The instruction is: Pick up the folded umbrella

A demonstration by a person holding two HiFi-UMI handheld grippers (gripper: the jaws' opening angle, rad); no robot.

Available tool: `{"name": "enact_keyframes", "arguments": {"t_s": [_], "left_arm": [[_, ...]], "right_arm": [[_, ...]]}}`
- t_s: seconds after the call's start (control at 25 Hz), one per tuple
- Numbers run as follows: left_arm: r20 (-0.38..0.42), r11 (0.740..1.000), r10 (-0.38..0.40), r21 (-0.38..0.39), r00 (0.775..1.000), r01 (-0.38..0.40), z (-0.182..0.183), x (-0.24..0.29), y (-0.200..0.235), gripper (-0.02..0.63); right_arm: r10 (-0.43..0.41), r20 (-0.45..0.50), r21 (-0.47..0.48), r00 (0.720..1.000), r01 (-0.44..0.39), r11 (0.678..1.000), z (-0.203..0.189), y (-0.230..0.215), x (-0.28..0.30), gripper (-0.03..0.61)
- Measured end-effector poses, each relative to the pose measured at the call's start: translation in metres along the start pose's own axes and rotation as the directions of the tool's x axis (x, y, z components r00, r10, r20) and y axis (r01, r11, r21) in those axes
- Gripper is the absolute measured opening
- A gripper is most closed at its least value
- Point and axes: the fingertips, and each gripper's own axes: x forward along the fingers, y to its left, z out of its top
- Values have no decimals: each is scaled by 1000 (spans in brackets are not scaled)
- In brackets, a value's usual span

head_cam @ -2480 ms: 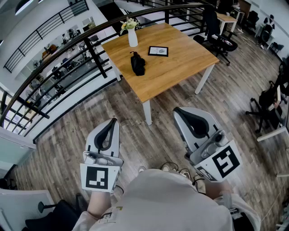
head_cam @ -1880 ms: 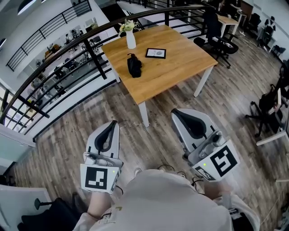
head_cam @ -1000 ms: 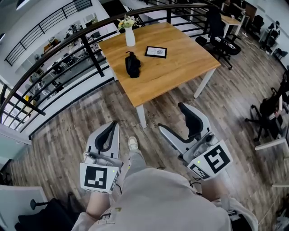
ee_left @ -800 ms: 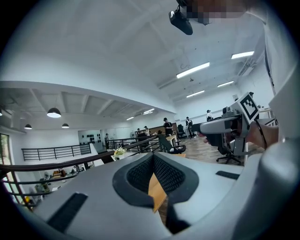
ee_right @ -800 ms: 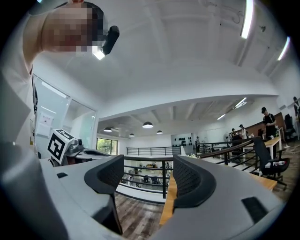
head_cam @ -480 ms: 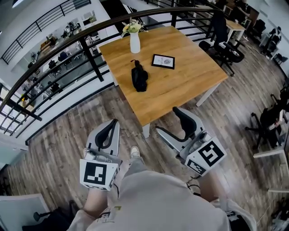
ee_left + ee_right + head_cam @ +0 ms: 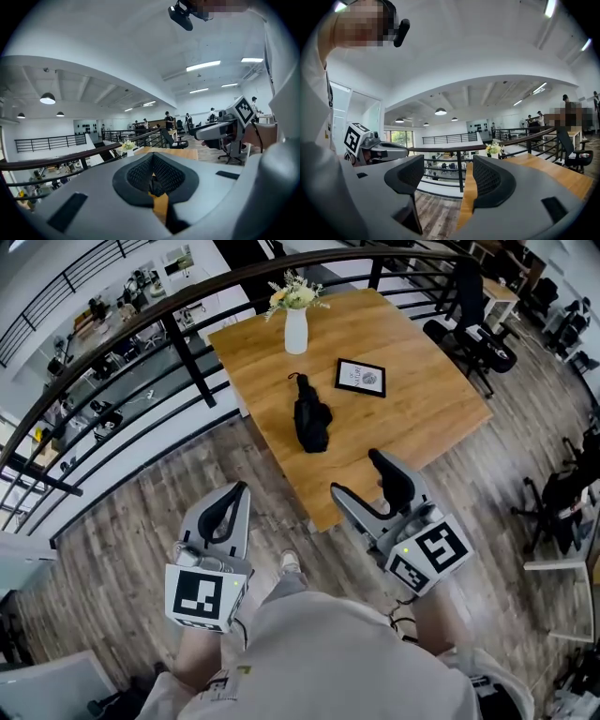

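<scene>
My left gripper (image 7: 236, 495) with jaws together on nothing, my right gripper (image 7: 356, 474) with jaws wide apart and empty by the table's (image 7: 422, 399) near corner, folded umbrella (image 7: 310, 418) lying toward the table's left edge, apart from both

The person has walked up to the wooden table (image 7: 412, 418), which now fills more of the head view. The black folded umbrella (image 7: 310, 418) lies much nearer the grippers than before. The right gripper (image 7: 364, 481), earlier over bare floor, now reaches over the table's near corner and has rolled, so both its spread jaws show. The left gripper (image 7: 236, 494) has come near the table's edge. A shoe (image 7: 290, 563) has come into sight between them.
</scene>
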Motion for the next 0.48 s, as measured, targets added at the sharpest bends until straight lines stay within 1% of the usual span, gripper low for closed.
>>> {"name": "enact_keyframes", "arguments": {"t_s": [0.2,0.32,0.48], "left_arm": [[-80,998,-49,-55,996,44,-19,37,38,17],[-109,996,-73,-67,991,66,-37,58,57,17],[-124,993,-60,-108,990,46,-54,72,78,17]], "right_arm": [[23,-89,-11,996,-24,1000,-15,-12,73,334],[32,-109,-8,994,-33,999,-21,-18,112,334],[52,-140,14,989,-50,999,-34,-24,142,334]]}}
